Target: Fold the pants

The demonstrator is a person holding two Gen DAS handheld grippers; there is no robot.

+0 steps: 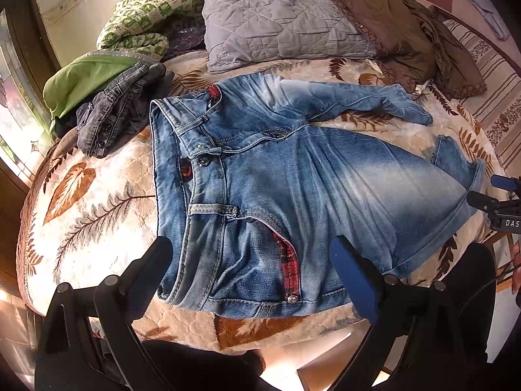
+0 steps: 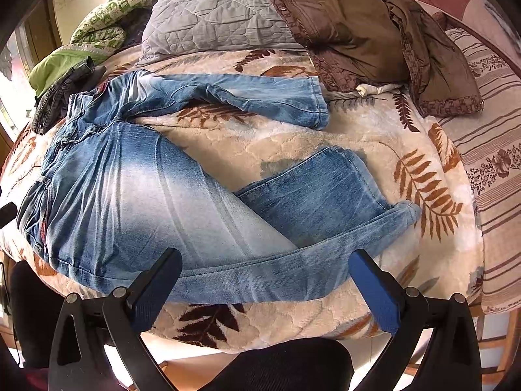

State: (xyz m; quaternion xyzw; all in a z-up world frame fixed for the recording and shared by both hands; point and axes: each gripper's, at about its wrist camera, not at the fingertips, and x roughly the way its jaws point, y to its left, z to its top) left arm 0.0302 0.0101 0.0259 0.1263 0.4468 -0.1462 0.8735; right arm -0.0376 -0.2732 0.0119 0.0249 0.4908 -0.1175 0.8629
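Observation:
A pair of light blue jeans (image 1: 293,176) lies front side up on the leaf-patterned blanket, waistband to the left. In the right wrist view the jeans (image 2: 136,195) spread their legs to the right: the far leg (image 2: 254,97) lies straight, the near leg is bent back on itself at the cuff (image 2: 325,189). My left gripper (image 1: 250,251) is open, hovering over the near hip and pocket. My right gripper (image 2: 265,260) is open, over the near leg's lower edge. It also shows at the right edge of the left wrist view (image 1: 498,202).
A grey quilted pillow (image 1: 276,22), a brown jacket (image 1: 400,29), a green patterned cloth (image 1: 143,19), a green garment (image 1: 88,78) and dark grey jeans (image 1: 117,110) lie at the back of the bed. The blanket's near edge (image 2: 260,322) is just below the grippers.

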